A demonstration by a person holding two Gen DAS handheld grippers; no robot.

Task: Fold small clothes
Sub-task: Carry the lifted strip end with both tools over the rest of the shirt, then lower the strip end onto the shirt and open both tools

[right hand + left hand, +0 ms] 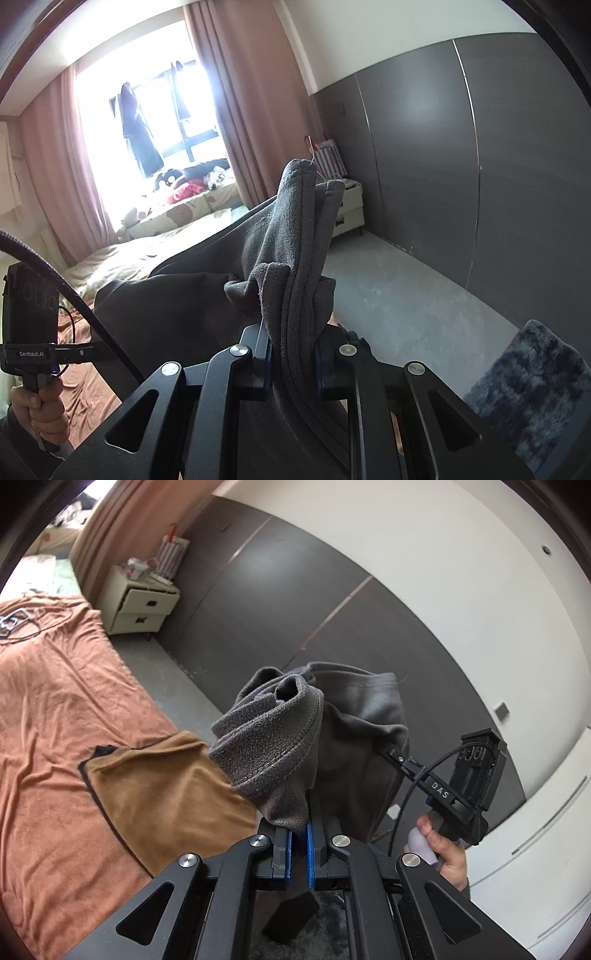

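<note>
While the left gripper (299, 834) pinches grey garment (325, 720), right gripper (291, 362) clamps it too.

Two handheld grippers of matte black plastic, each built from angular linkage arms with triangular cut-outs and joined by round silver screw heads. The left gripper (300, 834) carries bright blue pads (311, 853) along its inner finger faces. At 3 o'clock in the left wrist view, the right gripper (397, 755) bears white "DAS" lettering (439, 791), with a thin black cable (410, 794) looping beside it. At 9 o'clock in the right wrist view, white "GenRobot.AI" lettering (31, 353) and a thick braided black cable (77, 295) show.
</note>
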